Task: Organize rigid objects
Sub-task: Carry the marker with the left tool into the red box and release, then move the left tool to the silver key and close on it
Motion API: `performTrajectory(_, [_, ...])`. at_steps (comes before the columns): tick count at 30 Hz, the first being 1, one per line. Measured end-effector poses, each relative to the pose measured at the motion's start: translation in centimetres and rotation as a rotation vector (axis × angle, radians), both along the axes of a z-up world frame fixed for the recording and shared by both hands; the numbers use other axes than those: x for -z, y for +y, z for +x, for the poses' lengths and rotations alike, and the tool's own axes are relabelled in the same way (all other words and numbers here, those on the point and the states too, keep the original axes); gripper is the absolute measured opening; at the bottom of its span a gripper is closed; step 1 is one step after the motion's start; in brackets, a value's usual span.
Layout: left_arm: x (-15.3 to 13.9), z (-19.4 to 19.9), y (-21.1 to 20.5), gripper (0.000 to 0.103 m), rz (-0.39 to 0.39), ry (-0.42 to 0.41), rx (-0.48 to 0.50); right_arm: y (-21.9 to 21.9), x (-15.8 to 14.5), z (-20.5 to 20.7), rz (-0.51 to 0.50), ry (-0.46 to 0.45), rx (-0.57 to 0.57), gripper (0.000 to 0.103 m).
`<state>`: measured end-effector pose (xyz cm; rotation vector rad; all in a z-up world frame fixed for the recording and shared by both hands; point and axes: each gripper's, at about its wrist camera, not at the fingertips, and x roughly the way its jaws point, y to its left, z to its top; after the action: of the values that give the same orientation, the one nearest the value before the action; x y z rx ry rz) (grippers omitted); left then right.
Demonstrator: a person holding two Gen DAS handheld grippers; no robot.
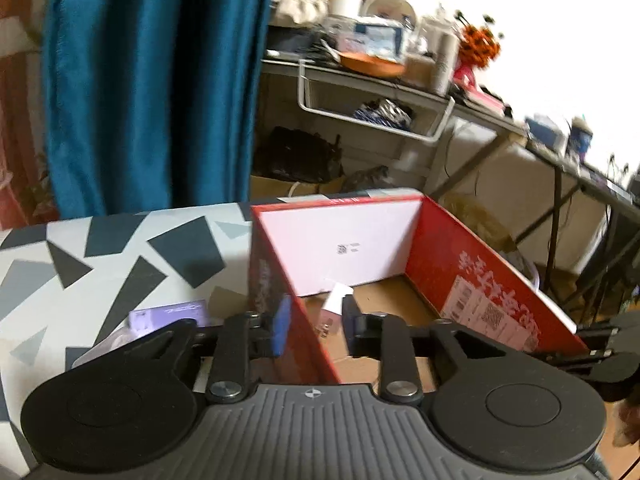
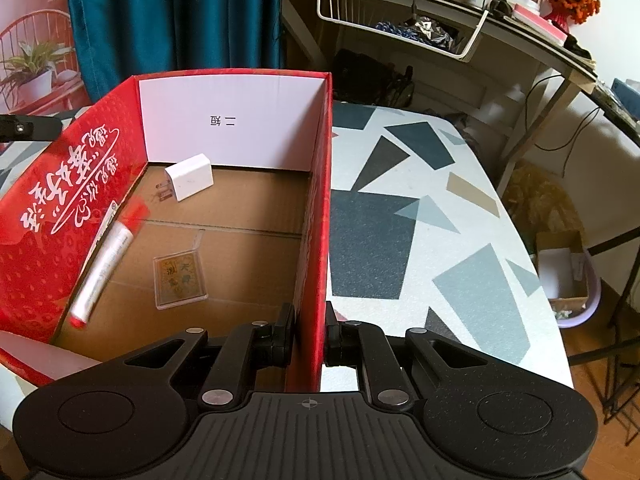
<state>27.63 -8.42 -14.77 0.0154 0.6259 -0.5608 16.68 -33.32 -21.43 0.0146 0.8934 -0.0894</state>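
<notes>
While the curtain [image 2: 176,12] hangs behind, the box [image 2: 316,200] stands open.

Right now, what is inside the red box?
Inside the red box: a white charger near the far wall, a red-capped marker along the left wall, and a small clear-cased card. The right gripper covers the near corner.

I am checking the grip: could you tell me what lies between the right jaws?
The red box's side wall, clamped by the right gripper, in the right wrist view.
</notes>
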Motion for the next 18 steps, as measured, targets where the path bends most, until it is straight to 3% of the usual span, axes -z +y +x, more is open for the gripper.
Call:
performTrajectory(4, [-0.5,0.2,2.7,0.038,-0.031,0.013,-0.049,-0.1,0.0,0.0,-0.001,0.001,-0.001,0.011])
performTrajectory(9, [0.1,0.3,6.1,0.044,0.001,0.031,-0.117,-0.1,0.0,0.0,0.003,-0.002,0.000,0.011])
performTrajectory(18, [4.5,-0.6,8.6,0.044,0.071,0.137,-0.149,-0.1,0.0,0.0,0.007,-0.003,0.000,0.012])
